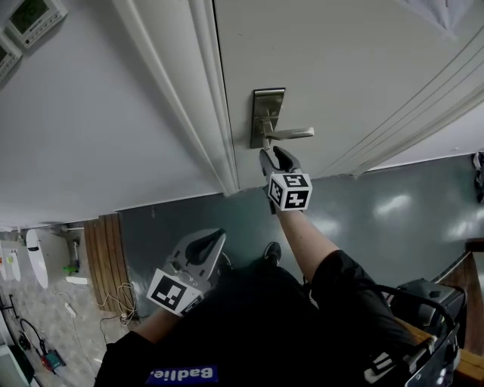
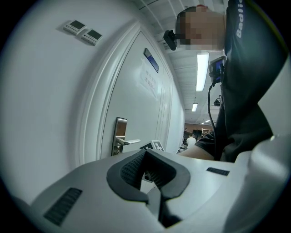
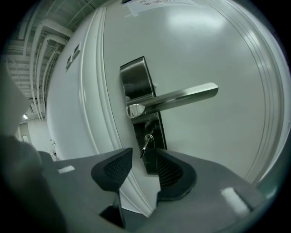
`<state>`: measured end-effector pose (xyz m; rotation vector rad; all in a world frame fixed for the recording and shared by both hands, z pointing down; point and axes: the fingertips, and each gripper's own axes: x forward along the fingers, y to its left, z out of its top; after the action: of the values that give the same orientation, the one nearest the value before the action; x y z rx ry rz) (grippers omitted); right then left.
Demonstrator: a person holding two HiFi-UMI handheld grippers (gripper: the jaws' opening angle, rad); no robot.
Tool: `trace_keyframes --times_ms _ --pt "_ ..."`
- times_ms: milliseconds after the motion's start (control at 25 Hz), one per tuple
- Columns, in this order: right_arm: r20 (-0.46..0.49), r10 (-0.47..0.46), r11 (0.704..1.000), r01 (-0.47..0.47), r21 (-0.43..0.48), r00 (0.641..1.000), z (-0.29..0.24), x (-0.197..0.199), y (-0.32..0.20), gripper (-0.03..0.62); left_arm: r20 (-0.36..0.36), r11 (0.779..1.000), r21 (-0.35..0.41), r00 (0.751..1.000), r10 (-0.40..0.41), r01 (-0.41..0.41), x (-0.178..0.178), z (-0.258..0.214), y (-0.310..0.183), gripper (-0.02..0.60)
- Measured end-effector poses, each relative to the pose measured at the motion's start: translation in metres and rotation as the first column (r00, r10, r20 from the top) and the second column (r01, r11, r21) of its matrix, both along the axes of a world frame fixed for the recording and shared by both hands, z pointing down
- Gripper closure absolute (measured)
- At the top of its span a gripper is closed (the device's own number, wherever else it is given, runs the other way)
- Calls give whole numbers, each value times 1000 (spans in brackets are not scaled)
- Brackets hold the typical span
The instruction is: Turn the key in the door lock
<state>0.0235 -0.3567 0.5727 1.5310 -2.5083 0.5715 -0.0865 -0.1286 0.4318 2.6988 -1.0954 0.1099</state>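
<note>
A steel lock plate (image 1: 266, 113) with a lever handle (image 1: 291, 134) sits on the white door (image 1: 340, 60). In the right gripper view a small key (image 3: 146, 144) sticks out of the keyhole in the plate (image 3: 138, 82), below the handle (image 3: 182, 96). My right gripper (image 1: 271, 153) (image 3: 143, 157) is open just short of the key, which stands in line with the gap between the pads, untouched. My left gripper (image 1: 218, 236) (image 2: 145, 152) hangs low by my body, well away from the door. Its tips are together with nothing in them.
The white door frame (image 1: 204, 98) runs just left of the lock. Two wall control panels (image 1: 30, 17) are at the upper left. A wooden panel (image 1: 106, 257) with cables stands on the floor at the left, and a dark bag (image 1: 427, 310) at the lower right.
</note>
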Motion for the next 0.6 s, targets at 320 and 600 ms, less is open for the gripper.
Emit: trace_keyframes --times_ms 320,600 --pt "-162 28 998 -19 57 986 -1 -9 -15 545 3 1000 -21 1000 -21 21 -10 9 3 588" --pt "-525 43 990 35 137 850 0 -12 -14 553 -7 999 -33 999 -32 32 -19 10 0 588"
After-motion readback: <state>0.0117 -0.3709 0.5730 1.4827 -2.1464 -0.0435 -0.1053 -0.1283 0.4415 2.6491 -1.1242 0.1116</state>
